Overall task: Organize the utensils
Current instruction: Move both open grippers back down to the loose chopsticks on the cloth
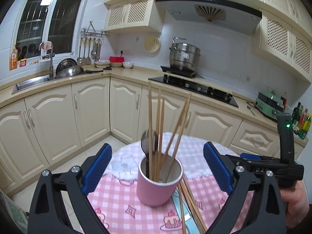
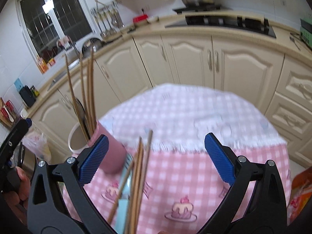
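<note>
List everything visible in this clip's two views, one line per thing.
cup: one, pink, on the table, between the left gripper's fingers, untouched
chopsticks in cup: several, wooden, upright
spoons: at least two, metal, in cup
loose chopsticks: several, wooden, lying right of the cup
flat blue item: one, light blue, under loose chopsticks
tablecloth: one, pink check with cakes
pot: one, steel, on the far counter
left gripper: black, blue pads, open
right gripper: same, open
hand: on right gripper's handle
</note>
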The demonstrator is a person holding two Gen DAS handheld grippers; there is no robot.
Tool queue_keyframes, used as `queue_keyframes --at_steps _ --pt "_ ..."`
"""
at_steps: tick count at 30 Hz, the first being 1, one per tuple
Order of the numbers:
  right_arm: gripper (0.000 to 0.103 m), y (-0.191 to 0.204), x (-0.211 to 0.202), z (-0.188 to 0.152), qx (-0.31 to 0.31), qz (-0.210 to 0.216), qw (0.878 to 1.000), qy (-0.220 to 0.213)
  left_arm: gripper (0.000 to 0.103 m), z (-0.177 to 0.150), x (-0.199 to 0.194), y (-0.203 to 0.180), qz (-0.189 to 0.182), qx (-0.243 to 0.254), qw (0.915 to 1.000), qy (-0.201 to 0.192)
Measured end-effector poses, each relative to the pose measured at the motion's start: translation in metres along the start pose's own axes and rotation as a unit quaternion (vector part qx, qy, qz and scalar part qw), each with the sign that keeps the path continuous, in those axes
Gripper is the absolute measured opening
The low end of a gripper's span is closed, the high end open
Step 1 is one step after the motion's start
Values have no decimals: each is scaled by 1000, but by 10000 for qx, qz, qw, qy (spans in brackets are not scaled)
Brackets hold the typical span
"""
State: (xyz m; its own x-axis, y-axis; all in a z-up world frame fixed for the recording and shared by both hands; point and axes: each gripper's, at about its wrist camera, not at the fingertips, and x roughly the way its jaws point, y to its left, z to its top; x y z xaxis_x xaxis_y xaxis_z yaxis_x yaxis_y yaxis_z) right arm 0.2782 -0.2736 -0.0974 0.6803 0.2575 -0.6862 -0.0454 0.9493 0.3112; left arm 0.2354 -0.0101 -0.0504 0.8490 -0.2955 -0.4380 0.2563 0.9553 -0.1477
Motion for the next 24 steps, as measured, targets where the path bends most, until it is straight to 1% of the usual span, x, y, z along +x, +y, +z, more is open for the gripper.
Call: queue_keyframes --at_steps 8,13,16,20,24 --pt "97 -9 15 -23 -16 -184 9989 441 93 -25 5 -8 -49 64 9995 311" --pt "97 -10 23 -29 -77 -263 9979 587 93 -36 13 -14 -45 92 9988 468" --pt "97 -9 32 -33 -182 -340 9966 724 93 -43 18 -17 -33 149 9982 576" --pt "96 -6 53 -42 -378 -492 9931 997 93 -53 27 -21 -28 213 9967 785" --pt "96 -2 72 -49 -567 -560 9895 1210 93 -63 35 -24 -20 240 9949 983"
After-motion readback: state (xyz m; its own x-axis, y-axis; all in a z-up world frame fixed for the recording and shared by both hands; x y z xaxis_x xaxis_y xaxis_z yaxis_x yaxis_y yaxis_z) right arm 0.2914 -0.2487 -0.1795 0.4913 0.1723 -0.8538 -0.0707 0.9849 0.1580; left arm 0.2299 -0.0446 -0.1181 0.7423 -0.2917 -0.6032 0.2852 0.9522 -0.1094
